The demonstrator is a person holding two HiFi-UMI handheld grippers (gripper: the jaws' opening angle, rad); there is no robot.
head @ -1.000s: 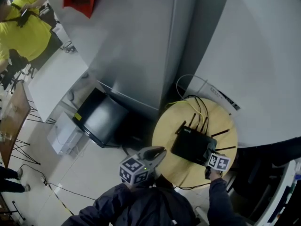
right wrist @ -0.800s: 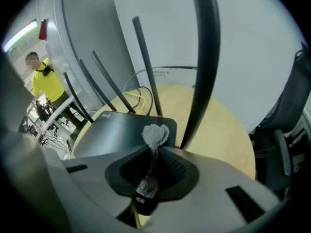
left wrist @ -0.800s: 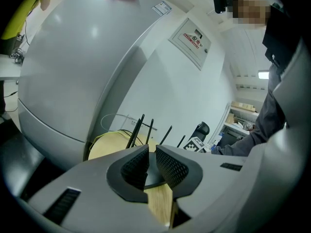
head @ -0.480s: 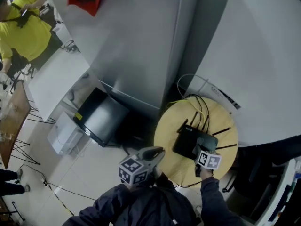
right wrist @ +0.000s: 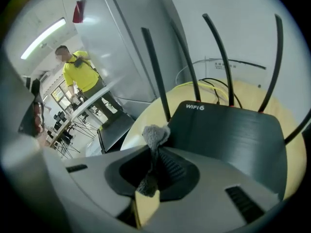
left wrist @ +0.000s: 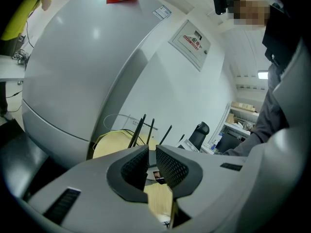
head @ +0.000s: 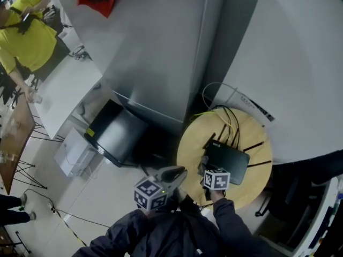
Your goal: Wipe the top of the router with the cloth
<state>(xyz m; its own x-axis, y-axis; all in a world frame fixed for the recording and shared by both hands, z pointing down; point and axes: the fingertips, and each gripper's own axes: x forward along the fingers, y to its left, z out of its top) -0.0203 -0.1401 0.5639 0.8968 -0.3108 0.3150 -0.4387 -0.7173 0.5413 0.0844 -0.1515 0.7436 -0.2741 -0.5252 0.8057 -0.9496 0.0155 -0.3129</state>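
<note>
A black router [head: 229,162] with several upright antennas lies on a small round wooden table [head: 193,143]. In the right gripper view the router [right wrist: 228,135] shows a WIFI6 label and fills the middle. My right gripper [right wrist: 154,148] is shut on a grey cloth [right wrist: 154,133], whose tuft sticks out at the router's near left corner. In the head view the right gripper [head: 208,169] sits at the router's front left edge, and the cloth is hidden there. My left gripper [head: 177,173] hangs off the table's left side, jaws together and holding nothing [left wrist: 151,157].
A tall grey cabinet [head: 161,52] stands behind the table. A black box [head: 115,133] lies on the floor at its left. Cables [head: 228,116] run from the router's back over the table edge. A person in yellow [head: 24,33] stands by a white desk [head: 64,90] far left.
My right gripper has slid with the cloth from the router's front right corner leftward across it to its front left edge. The left gripper has barely moved.
</note>
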